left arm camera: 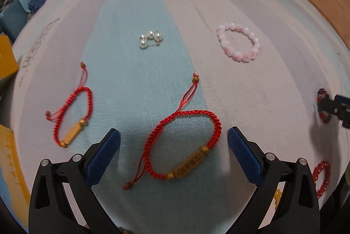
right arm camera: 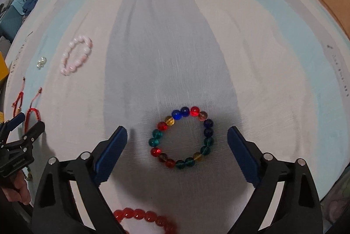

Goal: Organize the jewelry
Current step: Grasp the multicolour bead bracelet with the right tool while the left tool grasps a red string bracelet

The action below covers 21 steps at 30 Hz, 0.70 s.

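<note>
Here both tongs stand wide open and hold nothing: the left gripper (left arm camera: 174,142) frames the red cord bracelet (left arm camera: 186,144) on the cloth (left arm camera: 251,91), the right gripper (right arm camera: 177,139) frames the coloured bead bracelet (right arm camera: 182,137). The risk, I think, is closing on fabric too — or the round beads slipping out and the loose cord tails snagging.

The right gripper (right arm camera: 177,146) hung spread wide around a round bracelet of multicoloured glass beads (right arm camera: 182,137) on the pale striped cloth (right arm camera: 262,80).
</note>
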Tool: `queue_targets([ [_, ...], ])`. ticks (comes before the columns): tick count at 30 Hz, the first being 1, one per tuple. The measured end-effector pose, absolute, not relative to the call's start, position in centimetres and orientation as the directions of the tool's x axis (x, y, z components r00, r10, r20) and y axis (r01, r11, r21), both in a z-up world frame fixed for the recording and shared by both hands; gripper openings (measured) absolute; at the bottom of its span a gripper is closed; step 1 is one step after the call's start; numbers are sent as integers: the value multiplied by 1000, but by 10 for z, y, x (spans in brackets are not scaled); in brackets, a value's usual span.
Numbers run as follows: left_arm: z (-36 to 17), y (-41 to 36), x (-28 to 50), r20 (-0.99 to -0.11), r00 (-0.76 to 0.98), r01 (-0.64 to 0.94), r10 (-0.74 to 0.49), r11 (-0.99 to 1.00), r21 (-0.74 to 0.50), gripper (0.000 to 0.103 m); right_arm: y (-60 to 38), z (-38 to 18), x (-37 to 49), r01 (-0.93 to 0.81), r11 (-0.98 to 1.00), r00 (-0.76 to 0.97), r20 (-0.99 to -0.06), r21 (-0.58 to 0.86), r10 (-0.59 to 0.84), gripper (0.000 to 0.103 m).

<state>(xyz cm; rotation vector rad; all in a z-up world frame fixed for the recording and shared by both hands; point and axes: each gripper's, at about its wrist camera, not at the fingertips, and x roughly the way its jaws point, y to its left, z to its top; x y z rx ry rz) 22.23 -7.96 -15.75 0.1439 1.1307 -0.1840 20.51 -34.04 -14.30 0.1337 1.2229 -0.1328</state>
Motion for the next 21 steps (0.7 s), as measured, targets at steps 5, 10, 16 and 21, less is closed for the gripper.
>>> queue_targets([
  [5,-162,-86,222,-898,433,236,-79,971,28,91,-342,-158,204,168,985,339,-940,42,-18,80],
  [10,-157,-85,215,-902,418,240,-106,971,-3,66,-347,-158,197,175,984,365,-931,38,-29,56],
  [16,-154,-82,209,-903,413,238,-117,971,-17,34,-348,-157,193,183,982,370,-928,36,-35,26],
  [21,-149,-75,210,-909,388,230,-150,971,-63,14,-350,-147,189,191,979,378,-926,69,-9,19],
])
